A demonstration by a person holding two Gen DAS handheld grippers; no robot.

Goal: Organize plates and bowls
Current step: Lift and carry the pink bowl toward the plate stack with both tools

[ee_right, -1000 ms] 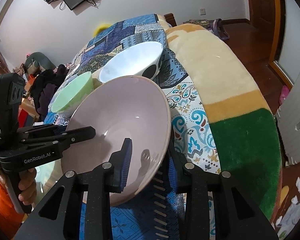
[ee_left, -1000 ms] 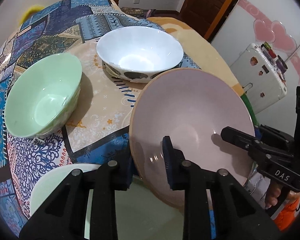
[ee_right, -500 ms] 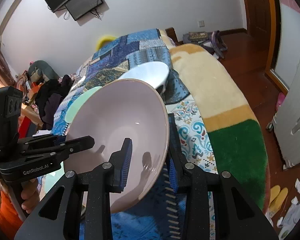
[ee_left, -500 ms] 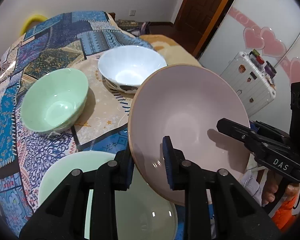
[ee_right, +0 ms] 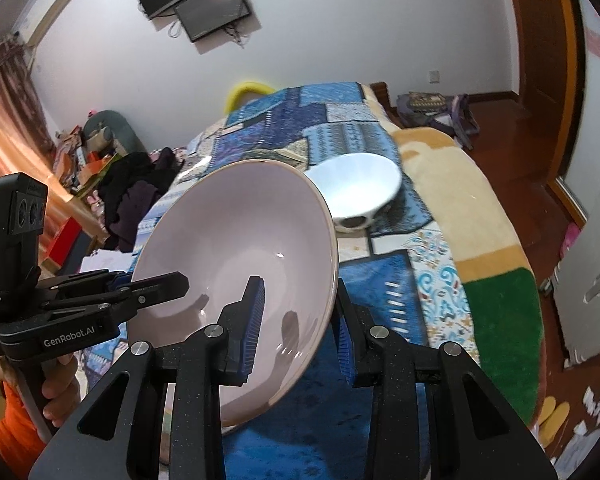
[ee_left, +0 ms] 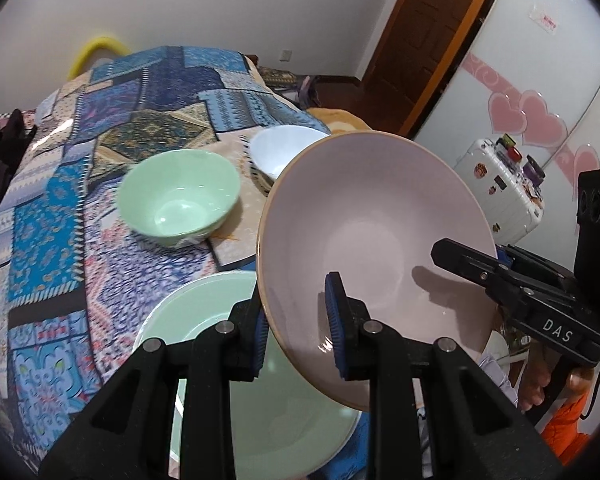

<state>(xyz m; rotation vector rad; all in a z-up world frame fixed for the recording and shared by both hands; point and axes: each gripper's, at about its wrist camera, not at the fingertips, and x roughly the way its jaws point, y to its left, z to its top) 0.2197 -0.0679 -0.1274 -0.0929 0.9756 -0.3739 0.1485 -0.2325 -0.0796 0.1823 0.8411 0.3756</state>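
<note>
The pink bowl [ee_left: 376, 248] is wide, shallow and glossy, with a thin tan rim, tilted and held in the air over the bed's near edge. The left gripper [ee_left: 298, 322] pinches its left rim; the right gripper [ee_right: 298, 322] pinches the opposite rim, both clamped on the bowl. On the patterned bedspread [ee_left: 52, 208] a small green bowl [ee_left: 178, 196] sits left of a white bowl [ee_left: 280, 152], and a pale green plate [ee_left: 268, 408] lies directly under the pink bowl at the near edge. Bare quilt lies beyond them. Since a second ago the pink bowl has risen, baring more of the plate
</note>
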